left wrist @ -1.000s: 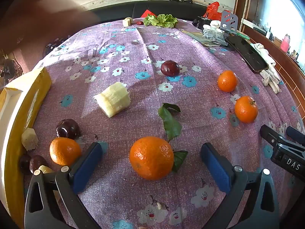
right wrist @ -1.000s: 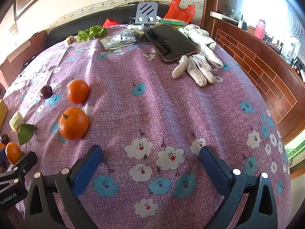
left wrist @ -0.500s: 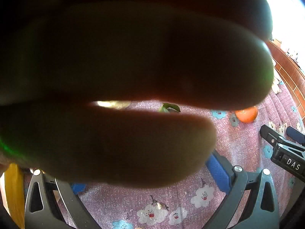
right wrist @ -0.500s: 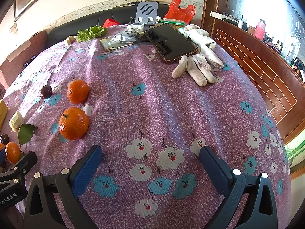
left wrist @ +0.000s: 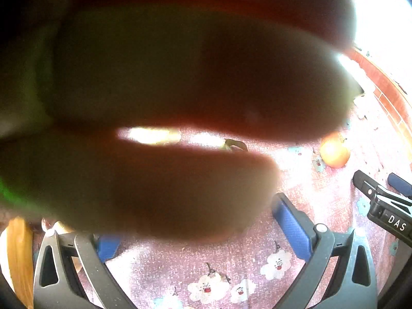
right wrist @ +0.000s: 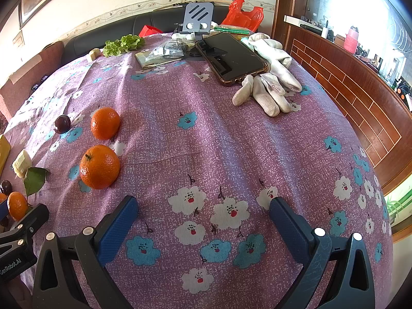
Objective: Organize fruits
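Blurred fingers cover most of the left wrist view; beneath them the left gripper stands with its blue pads wide apart over the floral cloth, nothing visible between them. The right gripper is likewise spread wide over bare cloth. Two oranges lie to its left, a plum farther left, a third orange at the near left edge. A phone and gloves lie far right.

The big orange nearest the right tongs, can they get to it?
Probably yes. The right tongs are open and empty, and the big orange sits just ahead to their left on the tablecloth, with only bare cloth between them.
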`<state>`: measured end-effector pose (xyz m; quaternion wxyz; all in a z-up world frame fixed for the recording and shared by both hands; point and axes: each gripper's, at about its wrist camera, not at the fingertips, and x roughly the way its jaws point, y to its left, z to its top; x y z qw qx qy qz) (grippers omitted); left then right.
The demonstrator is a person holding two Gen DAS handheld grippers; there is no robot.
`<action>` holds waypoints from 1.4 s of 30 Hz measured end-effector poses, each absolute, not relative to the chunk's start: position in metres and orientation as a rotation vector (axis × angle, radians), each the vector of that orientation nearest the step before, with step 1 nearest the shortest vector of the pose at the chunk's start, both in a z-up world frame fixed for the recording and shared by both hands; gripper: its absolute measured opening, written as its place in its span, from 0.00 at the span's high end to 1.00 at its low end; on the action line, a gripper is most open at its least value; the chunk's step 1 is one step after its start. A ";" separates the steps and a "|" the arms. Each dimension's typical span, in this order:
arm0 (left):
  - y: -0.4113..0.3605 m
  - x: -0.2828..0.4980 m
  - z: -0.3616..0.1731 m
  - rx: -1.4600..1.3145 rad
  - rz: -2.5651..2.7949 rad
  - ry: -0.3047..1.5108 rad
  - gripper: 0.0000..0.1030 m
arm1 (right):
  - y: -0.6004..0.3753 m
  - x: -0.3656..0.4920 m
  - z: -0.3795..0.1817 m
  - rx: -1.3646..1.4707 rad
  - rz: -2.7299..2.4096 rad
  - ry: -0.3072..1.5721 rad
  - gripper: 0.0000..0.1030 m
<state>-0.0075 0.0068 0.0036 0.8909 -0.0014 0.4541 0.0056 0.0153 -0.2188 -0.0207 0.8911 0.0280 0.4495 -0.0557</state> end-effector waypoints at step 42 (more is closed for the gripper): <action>0.011 -0.010 0.006 -0.002 0.012 0.942 0.00 | -0.219 0.015 -0.021 0.058 -0.115 0.933 0.00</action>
